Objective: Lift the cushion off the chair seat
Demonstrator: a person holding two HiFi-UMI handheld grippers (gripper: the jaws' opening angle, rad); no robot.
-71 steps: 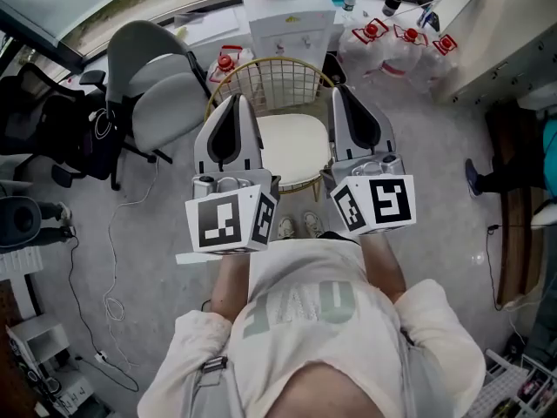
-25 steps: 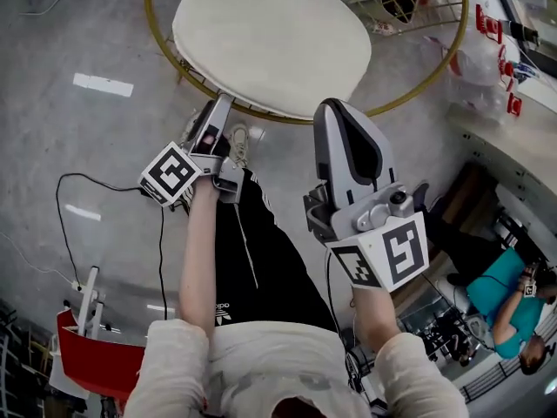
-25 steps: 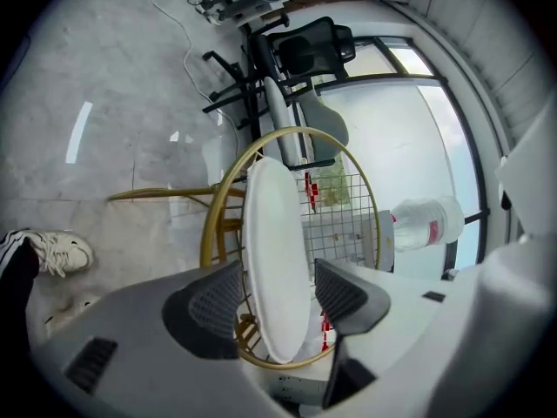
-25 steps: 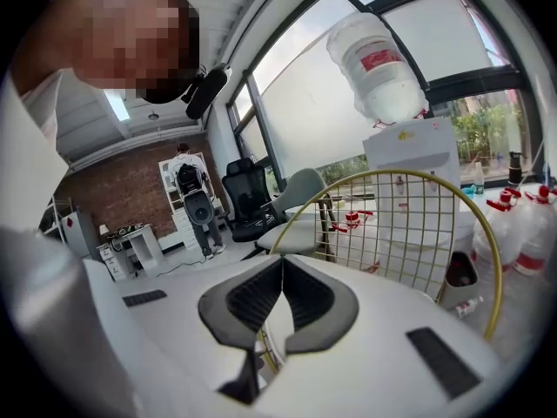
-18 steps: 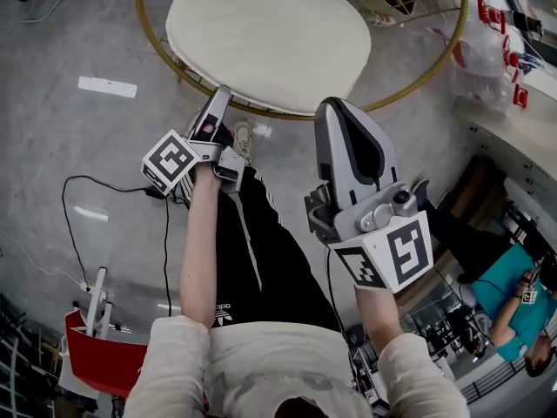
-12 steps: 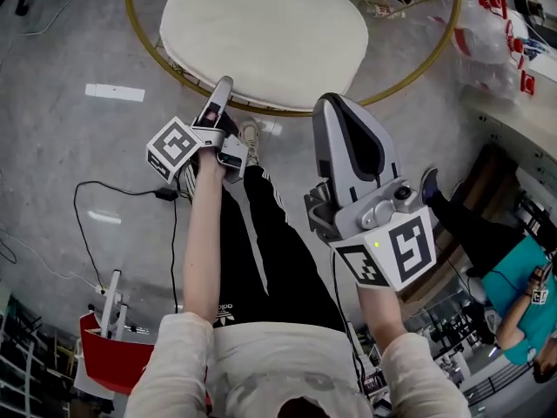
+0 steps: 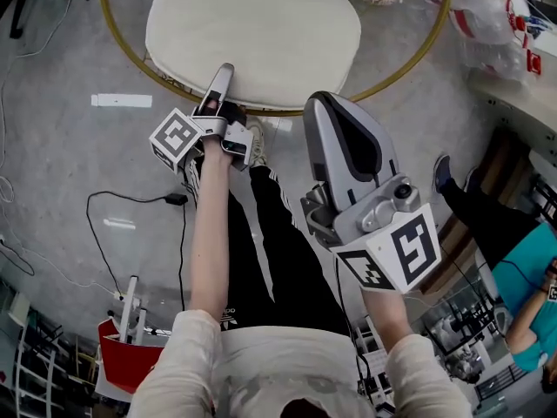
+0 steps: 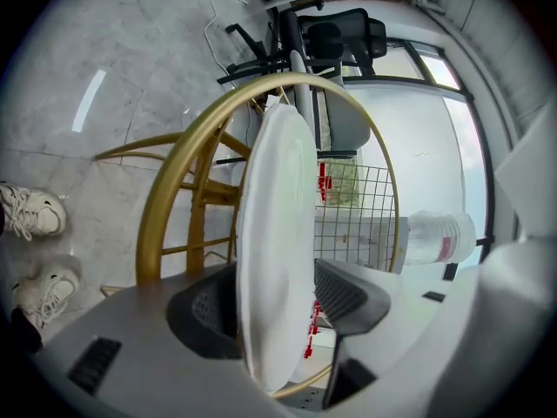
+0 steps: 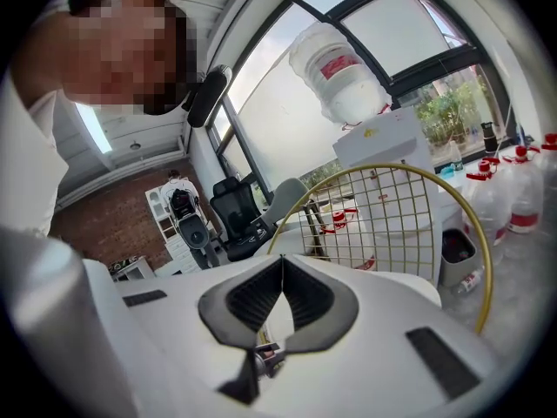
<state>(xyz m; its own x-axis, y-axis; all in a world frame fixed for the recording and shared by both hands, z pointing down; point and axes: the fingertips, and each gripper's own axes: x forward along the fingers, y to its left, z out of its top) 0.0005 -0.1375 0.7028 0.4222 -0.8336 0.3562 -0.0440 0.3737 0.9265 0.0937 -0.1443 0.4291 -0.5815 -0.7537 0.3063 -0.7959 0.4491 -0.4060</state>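
Observation:
A cream cushion [image 7: 252, 33] lies on the seat of a gold wire chair [image 8: 174, 181]. My left gripper [image 7: 219, 70] is turned on its side at the cushion's front edge. In the left gripper view the cushion [image 8: 274, 233] runs edge-on between the jaws. The left gripper [image 8: 277, 277] is shut on it, with a pad against each face. My right gripper [image 7: 320, 103] is held higher and nearer me, short of the cushion's front right. The right gripper [image 9: 280, 264] is shut on nothing, and the chair's wire back [image 9: 392, 216] stands beyond it.
The person's shoes [image 8: 30, 212] stand on the grey floor just before the chair. A black cable [image 7: 130, 203] trails at the left. Water bottles [image 7: 496, 16] lie at the far right, and an office chair [image 8: 335, 37] stands behind. A seated person [image 7: 531, 277] is at the right.
The left gripper has reached forward to the cushion's front edge, which now sits between its jaws. The right gripper stays raised and shut. The view has drifted toward the chair.

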